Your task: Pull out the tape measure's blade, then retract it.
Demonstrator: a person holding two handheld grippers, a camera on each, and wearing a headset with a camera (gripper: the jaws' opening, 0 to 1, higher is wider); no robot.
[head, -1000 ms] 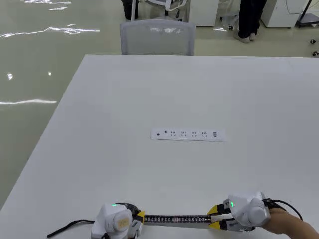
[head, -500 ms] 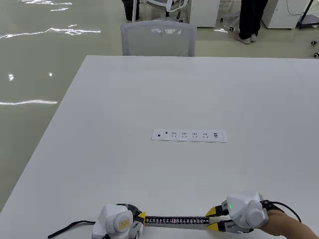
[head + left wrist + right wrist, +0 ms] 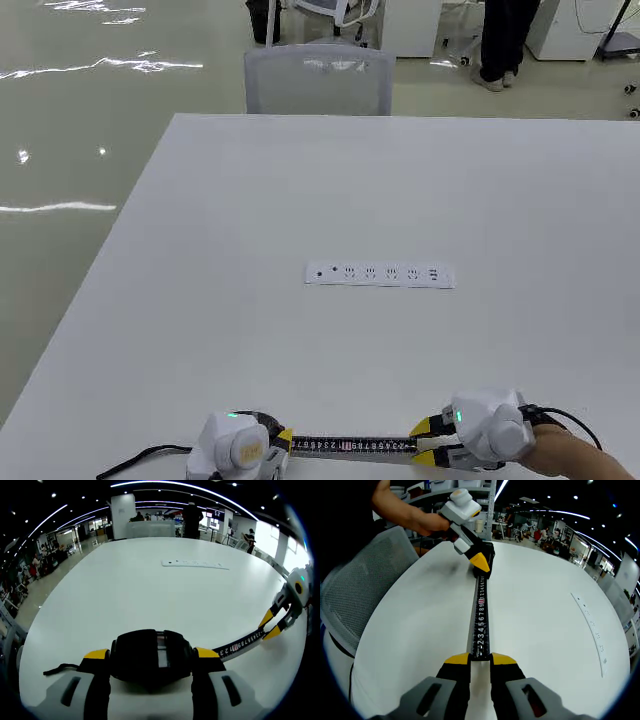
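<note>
The right gripper [image 3: 422,443] has crept slightly toward the left gripper [image 3: 278,447], which clamps the tape measure [image 3: 152,652] well nearer the person than the power strip [image 3: 380,273]; it pinches the blade [image 3: 481,615] tip, so pull-out looks done and retraction barely begun.

The head camera looks down over the broad white table [image 3: 400,180]; both gripper cameras sit low, facing each other along the dark numbered tape blade [image 3: 481,625].
</note>
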